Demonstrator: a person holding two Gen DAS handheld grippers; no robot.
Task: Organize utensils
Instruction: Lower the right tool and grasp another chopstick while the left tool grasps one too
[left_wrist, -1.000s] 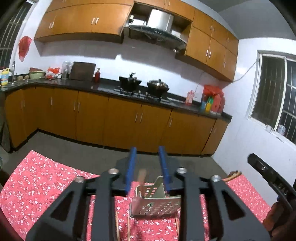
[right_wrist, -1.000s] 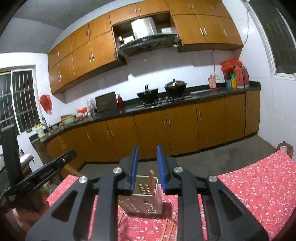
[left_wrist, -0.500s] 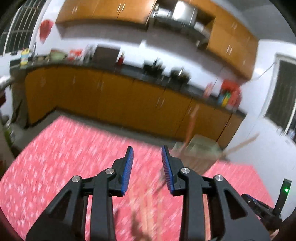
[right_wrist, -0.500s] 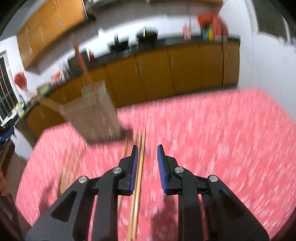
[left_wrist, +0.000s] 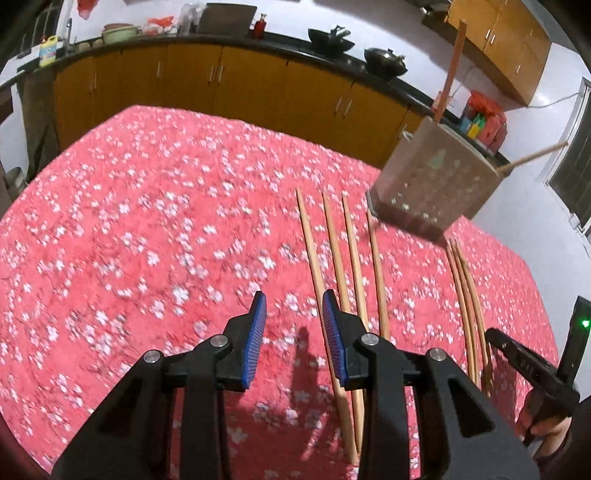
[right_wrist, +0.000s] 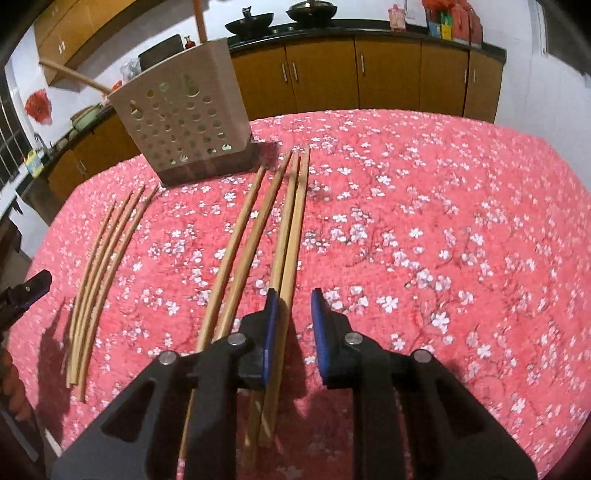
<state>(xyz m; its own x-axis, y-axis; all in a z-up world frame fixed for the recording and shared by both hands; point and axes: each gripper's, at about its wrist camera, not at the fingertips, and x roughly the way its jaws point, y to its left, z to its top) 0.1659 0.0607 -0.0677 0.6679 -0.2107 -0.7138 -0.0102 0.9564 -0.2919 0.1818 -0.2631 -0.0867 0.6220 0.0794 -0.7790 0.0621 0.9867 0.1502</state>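
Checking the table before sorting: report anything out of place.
Eight chopsticks lie loose on the red cloth in two groups of four, outside the perforated holder, which holds only two.

A red floral tablecloth (right_wrist: 424, 221) fills the foreground, while at twelve o'clock orange-brown base cabinets (right_wrist: 369, 74) under a black countertop (left_wrist: 229, 37) run along a white wall (left_wrist: 399, 33), with a barred window (left_wrist: 576, 177) at three o'clock.
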